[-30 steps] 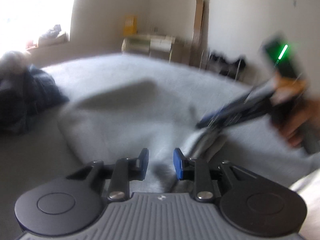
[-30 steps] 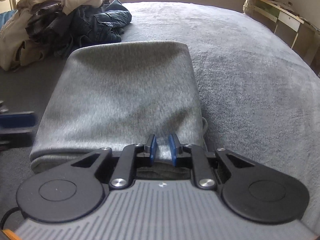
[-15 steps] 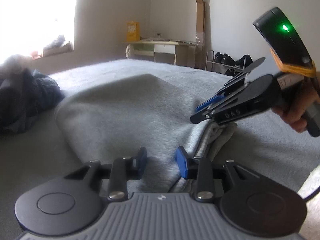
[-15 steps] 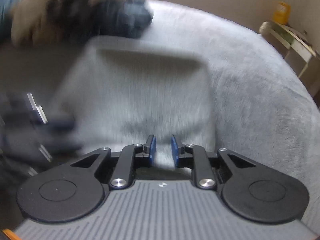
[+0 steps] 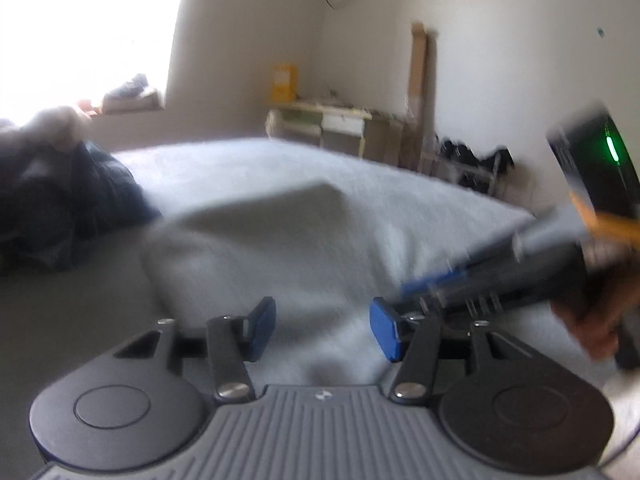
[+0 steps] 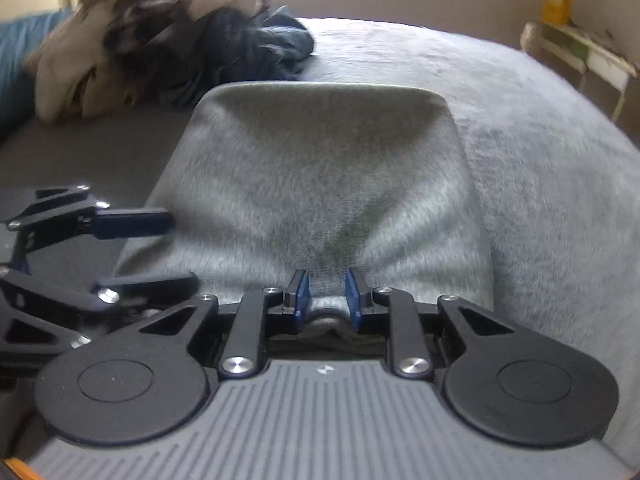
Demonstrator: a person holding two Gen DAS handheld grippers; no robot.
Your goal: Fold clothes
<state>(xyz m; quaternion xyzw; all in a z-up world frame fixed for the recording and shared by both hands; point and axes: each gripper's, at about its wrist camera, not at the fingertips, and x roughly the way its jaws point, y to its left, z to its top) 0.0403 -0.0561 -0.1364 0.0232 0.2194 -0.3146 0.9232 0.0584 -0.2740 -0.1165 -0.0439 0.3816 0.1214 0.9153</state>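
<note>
Grey garment (image 6: 320, 184), folded into a rough rectangle, lies on the grey bed cover (image 6: 540, 152) and fills the middle of both views. At the far left of the right wrist view, a heap of unfolded clothes (image 6: 160, 48) in beige, brown and dark blue sits at the far end of the bed, well apart from the garment. Nearer, at the left edge of that view, the left gripper (image 6: 156, 248) reaches in over the garment's near left corner; its jaws are spreading apart, and in its own view the blue pads (image 5: 384, 332) stand clear of the cloth, which lies loose beneath the gap. In the centre, the right gripper (image 6: 326, 298) sits at the garment's near edge with its jaws only narrowly apart; a raised ridge of the grey fabric stands between the pads, and creases fan away from it up the cloth. At the right of the left wrist view, a hand (image 5: 596, 312) holds that gripper's handle, blurred. Beyond the bed's right side stands a pale desk (image 6: 580, 56) against the wall.
</note>
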